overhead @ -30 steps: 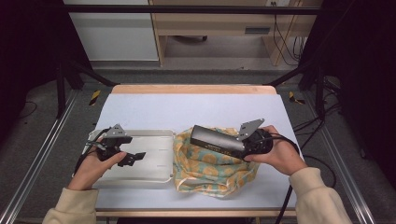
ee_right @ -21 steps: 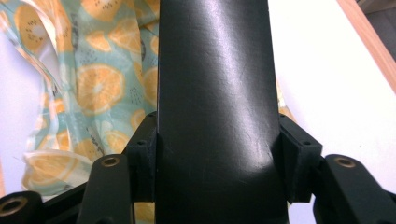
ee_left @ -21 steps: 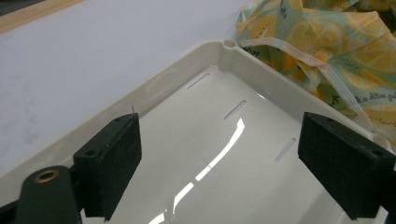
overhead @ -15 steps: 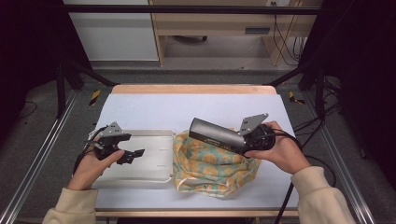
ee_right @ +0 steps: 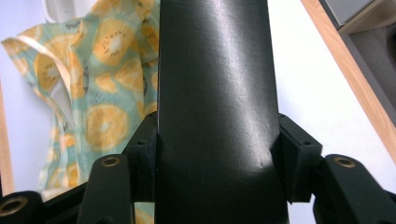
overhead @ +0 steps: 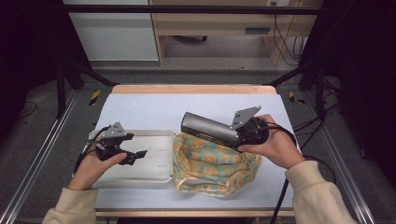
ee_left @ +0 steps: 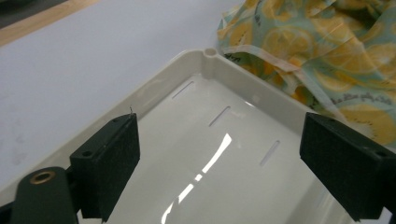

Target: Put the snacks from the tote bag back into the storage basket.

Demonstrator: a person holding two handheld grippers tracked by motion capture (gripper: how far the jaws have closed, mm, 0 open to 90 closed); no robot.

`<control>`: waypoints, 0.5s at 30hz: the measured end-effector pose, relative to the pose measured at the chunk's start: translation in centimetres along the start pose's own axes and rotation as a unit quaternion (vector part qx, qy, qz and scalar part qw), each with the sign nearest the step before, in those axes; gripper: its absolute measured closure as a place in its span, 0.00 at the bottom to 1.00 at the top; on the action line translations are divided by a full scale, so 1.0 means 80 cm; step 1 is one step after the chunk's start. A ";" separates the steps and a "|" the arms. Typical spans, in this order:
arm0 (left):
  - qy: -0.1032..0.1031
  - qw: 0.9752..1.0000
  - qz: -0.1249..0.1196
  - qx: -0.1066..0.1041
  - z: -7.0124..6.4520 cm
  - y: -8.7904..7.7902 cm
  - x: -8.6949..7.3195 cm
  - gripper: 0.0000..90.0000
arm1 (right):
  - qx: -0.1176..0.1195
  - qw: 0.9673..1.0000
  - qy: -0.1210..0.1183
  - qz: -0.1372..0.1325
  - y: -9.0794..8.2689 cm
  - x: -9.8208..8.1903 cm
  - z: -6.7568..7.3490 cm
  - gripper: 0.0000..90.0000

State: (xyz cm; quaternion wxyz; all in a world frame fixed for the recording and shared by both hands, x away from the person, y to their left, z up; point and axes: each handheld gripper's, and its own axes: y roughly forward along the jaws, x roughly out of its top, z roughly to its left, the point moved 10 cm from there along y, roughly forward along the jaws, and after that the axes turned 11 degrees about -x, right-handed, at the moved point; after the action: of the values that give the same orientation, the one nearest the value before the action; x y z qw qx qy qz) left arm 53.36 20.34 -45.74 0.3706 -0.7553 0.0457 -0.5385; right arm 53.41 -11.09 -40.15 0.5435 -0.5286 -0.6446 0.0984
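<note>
A long dark grey case (overhead: 205,127) with a rounded, glossy surface hangs tilted above a lemon-print cloth (overhead: 212,163). My right gripper (overhead: 235,135) is shut on its near end. In the right gripper view the case (ee_right: 215,84) rises between the two pads (ee_right: 144,158), which press on its sides, and the cloth (ee_right: 98,98) lies below at the left. My left gripper (overhead: 136,156) stands open, nothing between its jaws, over a white plastic tray (overhead: 156,175). The left gripper (ee_left: 219,163) looks down into the tray (ee_left: 243,81), whose floor has narrow slots.
The crumpled cloth (ee_left: 327,42) lies against the tray's right rim on a white table mat (overhead: 149,109). A wooden table edge (overhead: 196,88) runs along the far side. Metal frame rails flank the table, and cables trail from both grippers.
My right gripper has lifted the dark case higher off the cloth and drawn it slightly right. The left gripper has stayed over the tray.
</note>
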 end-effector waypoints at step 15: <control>0.033 0.999 0.010 0.001 -0.016 -0.009 0.024 0.13 | 0.002 1.000 -0.005 -0.016 0.008 0.040 0.007 0.48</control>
State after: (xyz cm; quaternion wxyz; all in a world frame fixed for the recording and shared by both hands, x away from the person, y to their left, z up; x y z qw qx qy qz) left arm 52.85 19.29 -43.62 0.3752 -0.7360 0.0652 -0.5597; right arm 53.81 -8.02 -38.92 0.5431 -0.5164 -0.6554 0.0937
